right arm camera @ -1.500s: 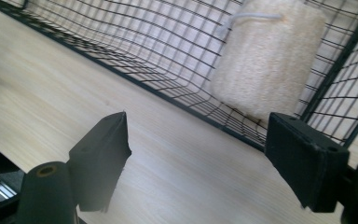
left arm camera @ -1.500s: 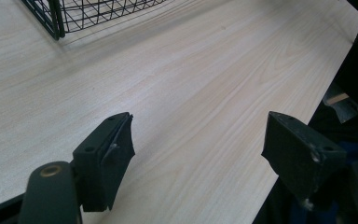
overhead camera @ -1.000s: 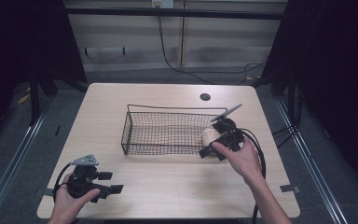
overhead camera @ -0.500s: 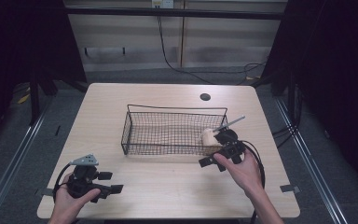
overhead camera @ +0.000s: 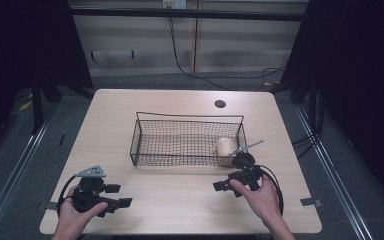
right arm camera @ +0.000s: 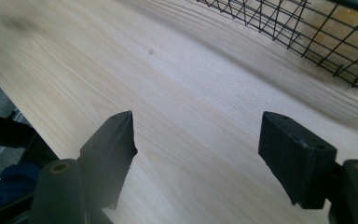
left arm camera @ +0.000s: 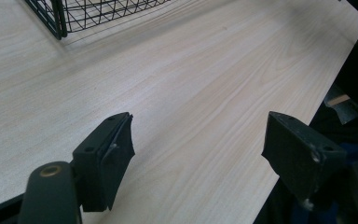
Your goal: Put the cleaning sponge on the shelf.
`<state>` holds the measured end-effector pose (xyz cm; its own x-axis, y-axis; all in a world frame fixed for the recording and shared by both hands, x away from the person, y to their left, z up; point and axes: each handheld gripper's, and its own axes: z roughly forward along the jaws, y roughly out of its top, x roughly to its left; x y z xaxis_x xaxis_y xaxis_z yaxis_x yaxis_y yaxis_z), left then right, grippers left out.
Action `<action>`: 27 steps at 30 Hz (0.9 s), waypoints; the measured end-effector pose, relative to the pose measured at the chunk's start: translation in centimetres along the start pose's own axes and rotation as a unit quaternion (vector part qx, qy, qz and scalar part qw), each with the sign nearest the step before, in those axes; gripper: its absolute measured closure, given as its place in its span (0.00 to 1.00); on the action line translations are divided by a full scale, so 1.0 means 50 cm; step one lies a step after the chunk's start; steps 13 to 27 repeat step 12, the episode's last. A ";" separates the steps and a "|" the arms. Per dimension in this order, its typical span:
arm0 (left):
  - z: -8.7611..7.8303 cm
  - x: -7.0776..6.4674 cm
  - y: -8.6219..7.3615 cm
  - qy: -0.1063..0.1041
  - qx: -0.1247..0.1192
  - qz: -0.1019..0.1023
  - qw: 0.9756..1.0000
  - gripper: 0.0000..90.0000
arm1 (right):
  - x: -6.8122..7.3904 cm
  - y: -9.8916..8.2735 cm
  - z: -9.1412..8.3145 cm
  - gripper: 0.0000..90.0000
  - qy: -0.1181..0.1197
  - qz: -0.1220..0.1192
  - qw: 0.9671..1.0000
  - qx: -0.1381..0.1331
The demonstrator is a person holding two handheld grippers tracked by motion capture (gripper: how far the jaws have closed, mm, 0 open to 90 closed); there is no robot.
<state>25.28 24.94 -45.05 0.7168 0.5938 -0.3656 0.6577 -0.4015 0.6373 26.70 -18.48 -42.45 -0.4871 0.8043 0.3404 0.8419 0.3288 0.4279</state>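
Wire basket cut off by top edge, pale roll partly behind mesh

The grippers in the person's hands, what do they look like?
Both are black. The left gripper carries a grey three-cornered plate on top, and a black cable loops behind it. The right gripper has a thin grey rod sticking up and a black cable curling around the hand. Up close, each has two chunky, flat-faced black fingers with brass-coloured rivets.
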 end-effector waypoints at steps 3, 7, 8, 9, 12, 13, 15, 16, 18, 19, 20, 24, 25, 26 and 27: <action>-0.001 -0.001 0.000 0.001 -0.002 -0.001 1.000 0.27 | 0.003 -0.012 0.007 0.30 -0.001 -0.005 1.000 -0.013; -0.002 -0.001 0.000 -0.001 -0.003 0.000 1.000 0.27 | -0.002 -0.034 0.023 0.30 -0.002 -0.006 1.000 -0.025; -0.002 0.000 0.000 0.000 -0.003 0.001 1.000 0.26 | -0.004 -0.037 0.027 0.30 -0.001 -0.007 1.000 -0.026; -0.002 -0.001 0.000 -0.002 -0.003 -0.001 1.000 0.26 | -0.004 -0.040 0.031 0.30 -0.011 -0.007 1.000 -0.026; -0.001 0.000 0.000 -0.002 -0.003 -0.001 1.000 0.26 | -0.007 -0.039 0.038 0.28 -0.027 -0.020 0.999 -0.038; -0.001 0.000 0.000 -0.002 -0.003 -0.001 1.000 0.26 | -0.007 -0.039 0.038 0.28 -0.027 -0.020 0.999 -0.038; -0.001 0.000 0.000 -0.002 -0.003 -0.001 1.000 0.26 | -0.007 -0.039 0.038 0.28 -0.027 -0.020 0.999 -0.038; -0.001 0.000 0.000 -0.002 -0.003 -0.001 1.000 0.26 | -0.007 -0.039 0.038 0.28 -0.027 -0.020 0.999 -0.038; -0.001 0.000 0.000 -0.002 -0.003 -0.001 1.000 0.26 | -0.007 -0.039 0.038 0.28 -0.027 -0.020 0.999 -0.038; -0.001 0.000 0.000 -0.002 -0.003 -0.001 1.000 0.26 | -0.007 -0.039 0.038 0.28 -0.027 -0.020 0.999 -0.038; -0.001 0.000 0.000 -0.002 -0.003 -0.001 1.000 0.26 | -0.007 -0.039 0.038 0.28 -0.027 -0.020 0.999 -0.038; -0.001 0.000 0.000 -0.002 -0.003 -0.001 1.000 0.26 | -0.007 -0.039 0.038 0.28 -0.027 -0.020 0.999 -0.038; -0.001 0.000 0.000 -0.002 -0.003 -0.001 1.000 0.26 | -0.007 -0.039 0.038 0.28 -0.027 -0.020 0.999 -0.038; -0.001 0.000 0.000 -0.002 -0.003 -0.001 1.000 0.26 | -0.007 -0.039 0.038 0.28 -0.027 -0.020 0.999 -0.038; -0.001 0.000 0.000 -0.002 -0.003 -0.001 1.000 0.26 | -0.007 -0.039 0.038 0.28 -0.027 -0.020 0.999 -0.038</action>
